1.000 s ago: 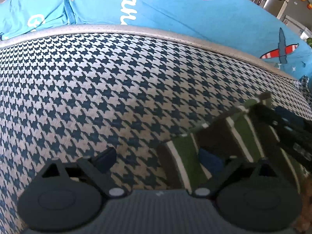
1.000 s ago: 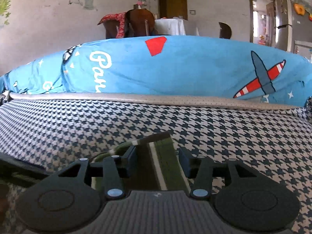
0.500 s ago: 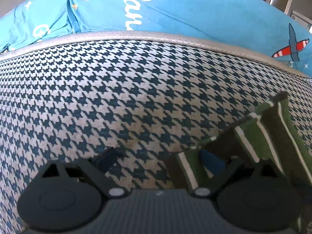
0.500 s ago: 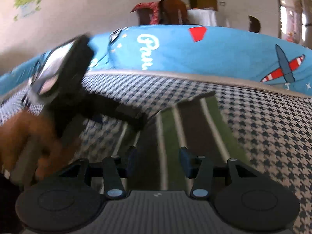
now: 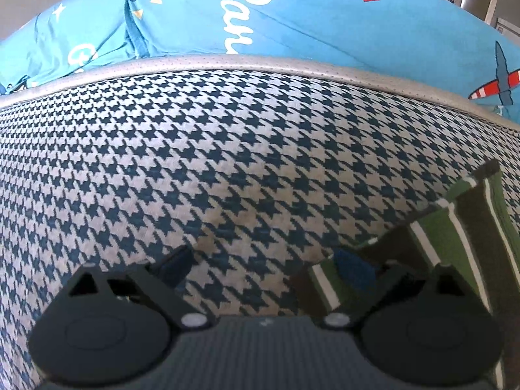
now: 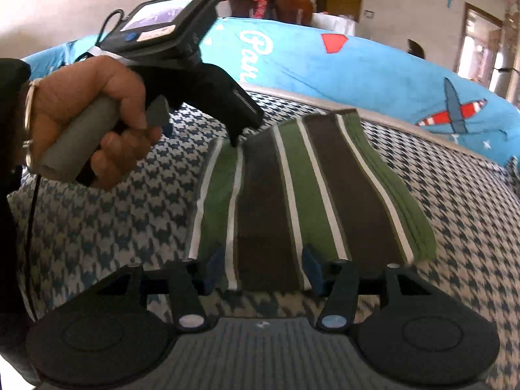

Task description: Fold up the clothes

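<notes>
A striped garment [image 6: 302, 195], in bands of green and dark brown parted by thin white lines, lies folded into a long strip on the houndstooth cover [image 6: 455, 227] of a bed. In the right wrist view the strip runs away from the camera, its near edge at the claw and its far end close to the silver piping [image 6: 406, 126] that borders the cover.

The right claw [image 6: 262, 268] stands spread to a middling width just above the near edge of the garment. Its blue-padded fingers [image 6: 312, 265] sit over a brown band and hold nothing.

The left claw [image 5: 263, 266] is spread wide. Its right finger [image 5: 352, 268] rests at the near left corner of the garment [image 5: 455, 243], while its left finger lies on bare houndstooth cover [image 5: 195, 162] well left of the garment; no cloth is clamped between them.

In the right wrist view a person's hand [image 6: 87, 120] holds the grey handle of the left tool, left of the garment, and the tool's black nose reaches down to the garment's far left edge. A small screen [image 6: 159, 16] sits on top of that tool.

Beyond the piping, past the garment's far end, lies a bright blue quilt [image 6: 357, 65] printed with white script, a red shape and a red-and-white striped aeroplane.
</notes>
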Available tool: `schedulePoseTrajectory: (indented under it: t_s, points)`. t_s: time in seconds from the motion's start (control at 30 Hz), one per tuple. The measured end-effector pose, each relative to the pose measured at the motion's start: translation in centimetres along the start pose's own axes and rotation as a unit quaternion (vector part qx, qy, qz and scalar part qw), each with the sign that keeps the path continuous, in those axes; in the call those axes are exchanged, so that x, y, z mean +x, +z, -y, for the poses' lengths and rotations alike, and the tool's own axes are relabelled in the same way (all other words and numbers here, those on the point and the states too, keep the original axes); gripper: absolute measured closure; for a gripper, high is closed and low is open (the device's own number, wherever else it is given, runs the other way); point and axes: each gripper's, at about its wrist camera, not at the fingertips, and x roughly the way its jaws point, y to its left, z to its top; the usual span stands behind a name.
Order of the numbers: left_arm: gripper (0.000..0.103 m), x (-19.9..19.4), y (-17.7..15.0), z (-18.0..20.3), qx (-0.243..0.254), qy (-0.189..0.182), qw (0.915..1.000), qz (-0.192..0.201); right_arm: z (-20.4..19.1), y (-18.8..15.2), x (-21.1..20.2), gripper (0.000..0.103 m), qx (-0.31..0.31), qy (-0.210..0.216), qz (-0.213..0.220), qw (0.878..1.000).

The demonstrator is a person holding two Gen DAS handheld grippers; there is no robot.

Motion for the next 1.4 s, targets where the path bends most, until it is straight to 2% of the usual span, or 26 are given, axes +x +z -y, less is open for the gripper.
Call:
schedulePoseTrajectory:
  t_s: [0.1,0.37,0.6,0.67,0.93,1.17,1.4]
  points:
    - [0.007,0.3,1.0,-1.5,-0.007,0.003,1.0000,0.004,0.3,-0.4,-0.4,0.048,0.032,-0.004,-0.001,0.999]
    - [0.005,-1.7,-0.1,-2.3,0.001,-0.048,0.9987,0.018,1.0,-0.7,-1.5,0.047,0.102,-0.005,0.007,0.995]
    - [0.000,-3.5,-1.5,-1.5,0.018,-0.066,0.9968,0.042,1.8,-2.3,-3.7,0.045,0.157,-0.067,0.005,0.985]
    - [0.000,-4.0,-2.6,-1.4,0.017,-0.073,0.9965,0.038,2.0,-2.7,-3.9,0.038,0.172,-0.083,-0.003,0.982]
    - [0.000,-6.1,-5.8,-0.5,0.031,-0.083,0.9954,0.034,1.5,-3.3,-4.2,0.031,0.155,-0.098,-0.008,0.983]
    - [0.000,-7.4,-8.1,-0.7,0.024,-0.086,0.9957,0.024,0.5,-3.6,-3.8,0.016,0.122,-0.100,-0.009,0.987]
    - [0.000,-8.3,-10.4,-1.6,0.017,-0.078,0.9965,0.025,0.7,-3.8,-3.8,0.014,0.120,-0.100,-0.004,0.988]
